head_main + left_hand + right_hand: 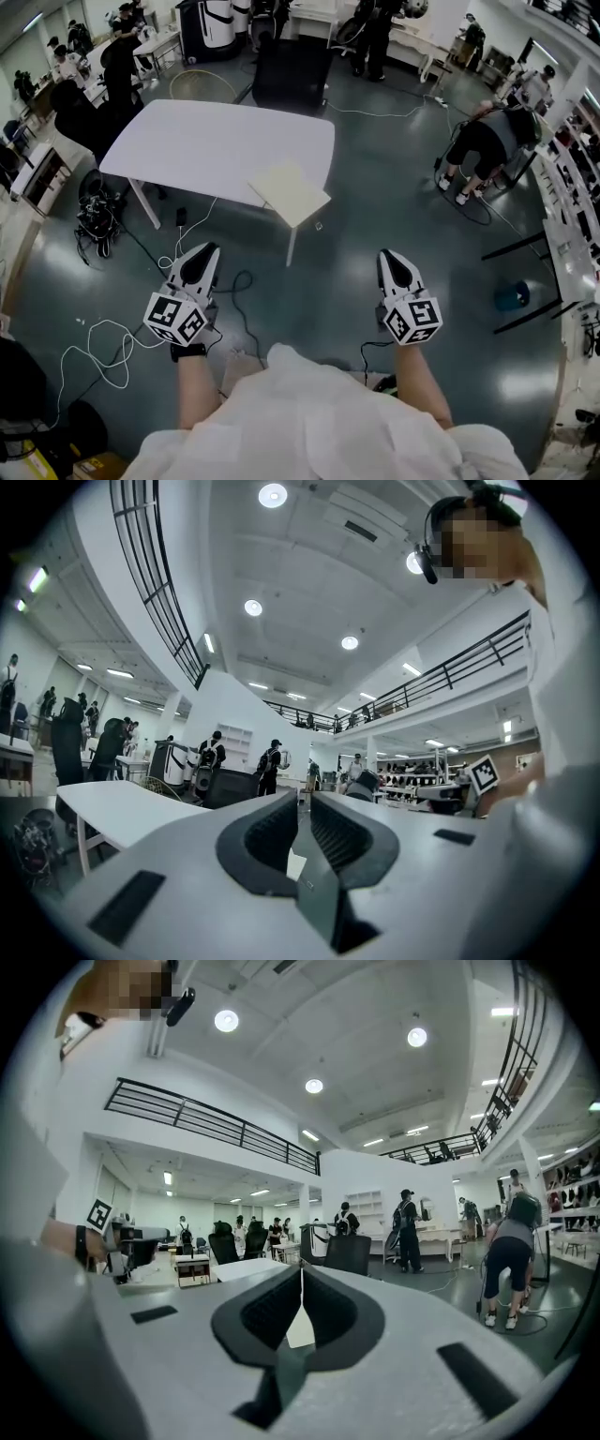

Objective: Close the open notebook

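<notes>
1. At the near right corner of the white surface [206, 141], the cream notebook [289, 190] lies flat, one corner overhanging.
2. Well short of it, the left tongs [210, 251] stand a narrow slit apart and the right tongs [386, 256] are closed; both are empty.
3. The notebook is probably light with floppy pages, so take one cover by its outer edge.

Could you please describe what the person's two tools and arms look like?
The left tool and right tool are white tapered shells with black ribbed pads; each carries a cube of black-and-white square markers behind. A black strap circles the left wrist. A loose white garment covers the upper arms; forearms are bare.
</notes>
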